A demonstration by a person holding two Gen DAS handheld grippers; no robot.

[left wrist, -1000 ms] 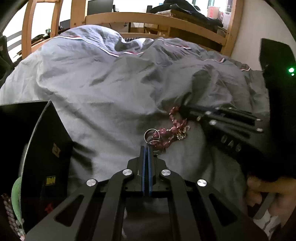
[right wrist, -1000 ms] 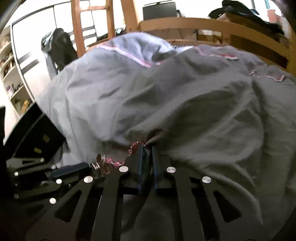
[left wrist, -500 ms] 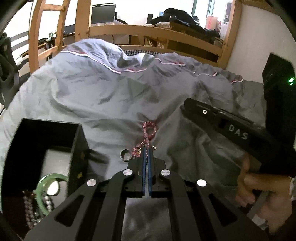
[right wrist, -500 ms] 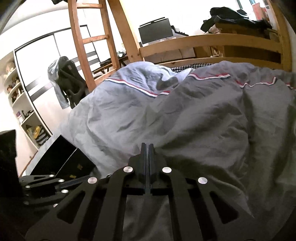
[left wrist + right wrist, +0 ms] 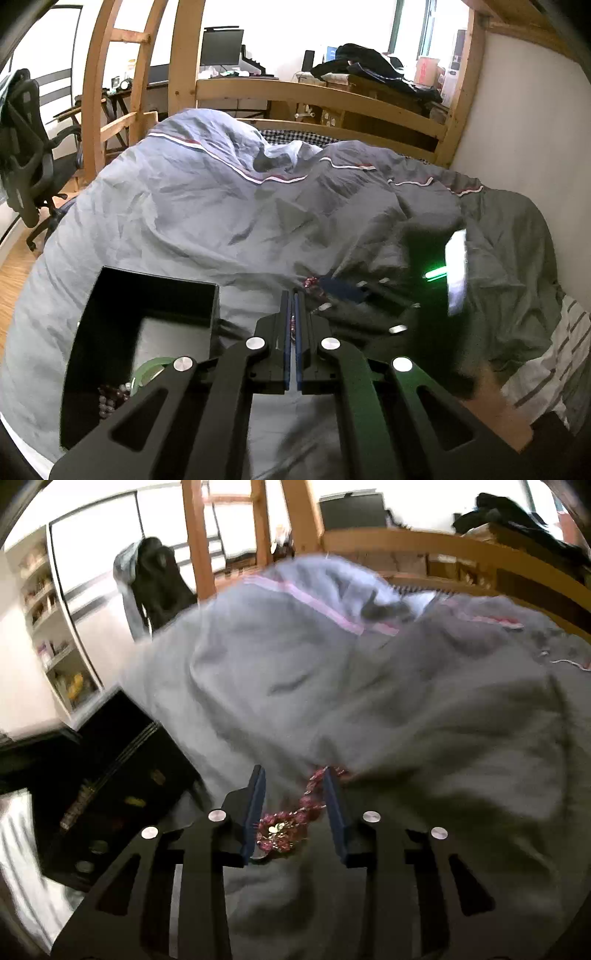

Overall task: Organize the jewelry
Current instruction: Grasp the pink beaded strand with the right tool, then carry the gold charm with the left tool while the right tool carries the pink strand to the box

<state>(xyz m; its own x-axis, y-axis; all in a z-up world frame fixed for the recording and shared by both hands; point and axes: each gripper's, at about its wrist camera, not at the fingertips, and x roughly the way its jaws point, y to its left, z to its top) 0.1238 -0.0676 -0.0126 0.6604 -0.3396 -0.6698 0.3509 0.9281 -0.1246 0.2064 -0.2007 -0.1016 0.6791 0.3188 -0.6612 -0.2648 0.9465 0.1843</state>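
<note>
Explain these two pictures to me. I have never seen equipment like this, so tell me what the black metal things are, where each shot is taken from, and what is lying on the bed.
No robot here: a person holds a hand tool in each hand, each ending in a two-finger gripper with a wide-angle camera looking along the fingers. So each picture is taken from one tool.

In the left tool's view, the left gripper is nearly shut, and a few beads show in the thin gap between its fingers; whether it grips them is unclear. Beside it on the grey duvet stands an open black box with a green bangle and dark beads inside. The blurred black shape to the right is the other tool.

In the right tool's view, the right gripper is open around a pink beaded bracelet that lies on the duvet. It holds nothing.
</note>
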